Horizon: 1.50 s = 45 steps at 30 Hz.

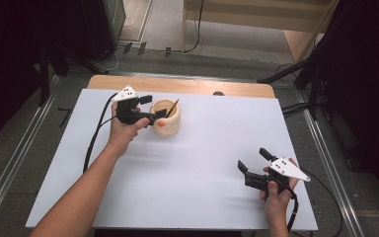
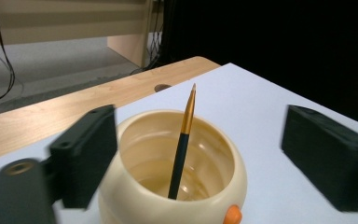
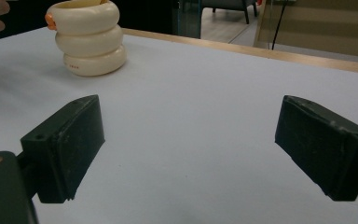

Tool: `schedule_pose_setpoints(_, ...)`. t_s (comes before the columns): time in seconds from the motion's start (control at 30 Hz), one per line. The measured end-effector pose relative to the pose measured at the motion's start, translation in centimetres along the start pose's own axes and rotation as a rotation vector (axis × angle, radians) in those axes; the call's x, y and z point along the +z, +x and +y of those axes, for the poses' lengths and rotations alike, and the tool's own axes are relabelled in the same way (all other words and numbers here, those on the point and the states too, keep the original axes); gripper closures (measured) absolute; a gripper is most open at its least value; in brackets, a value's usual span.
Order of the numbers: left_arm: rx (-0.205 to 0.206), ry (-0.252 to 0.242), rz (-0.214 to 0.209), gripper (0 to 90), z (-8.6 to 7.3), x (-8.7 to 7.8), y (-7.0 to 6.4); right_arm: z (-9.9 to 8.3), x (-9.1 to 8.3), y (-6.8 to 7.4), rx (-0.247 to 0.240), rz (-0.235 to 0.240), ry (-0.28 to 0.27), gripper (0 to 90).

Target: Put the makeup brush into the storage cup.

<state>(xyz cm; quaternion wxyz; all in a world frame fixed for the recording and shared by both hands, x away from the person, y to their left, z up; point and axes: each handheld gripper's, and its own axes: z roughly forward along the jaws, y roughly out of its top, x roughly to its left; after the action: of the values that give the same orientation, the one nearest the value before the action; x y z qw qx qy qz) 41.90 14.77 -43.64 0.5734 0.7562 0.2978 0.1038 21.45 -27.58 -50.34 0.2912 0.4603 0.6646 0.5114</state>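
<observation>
At the left of the high view, my left gripper is up at the far part of the white table top, right against the near-left side of the cream ringed pot. Its jaws are spread wide and hold nothing. In the left gripper view one jaw sits just beside the pot's rim, apparently touching its outer wall, while the other stands well clear over bare white surface. A dark pen with a gold tip leans inside the pot, its point rising above the rim and tilting toward the far edge. A small orange knob sticks out of the pot's side, facing me. Beyond the pot runs the bare wooden strip of the table, with a dark round hole in it. My cable trails back along the left side of the sheet.

Between my hands the white surface lies bare; nothing stands in the way.

At the right, my right gripper is near the near-right corner, well apart from the pot. Its jaws are also wide open and empty, low over the table. In the right gripper view the pot stands far off at upper left.
</observation>
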Motion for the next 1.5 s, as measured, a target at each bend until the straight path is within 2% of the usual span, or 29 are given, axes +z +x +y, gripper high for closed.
schedule_pose_setpoints(0.07, 0.000, 0.000, 0.002, 0.0, -0.1, -0.3, 0.0, 0.0, 0.0, 0.0, 0.000, 0.001, 0.001, 8.2)
schedule_pose_setpoints(0.43, 0.032, -0.012, 0.028, 0.0, -0.5, -1.8, -0.7, 0.0, 0.1, 0.1, 0.000, 0.002, 0.003, 8.2)
schedule_pose_setpoints(0.8, 0.032, -0.032, 0.032, 0.0, -0.8, -3.2, -1.4, 0.0, 0.2, 0.2, -0.007, 0.005, 0.003, 8.4)
schedule_pose_setpoints(1.0, 0.028, -0.041, 0.043, 0.0, -1.5, -3.9, -1.9, -0.1, 0.2, 0.2, -0.006, 0.008, 0.003, 8.4)
schedule_pose_setpoints(1.5, 0.037, -0.047, 0.091, 0.0, -2.9, -6.0, -2.2, -0.1, 0.2, 0.3, -0.005, 0.009, 0.005, 8.4)
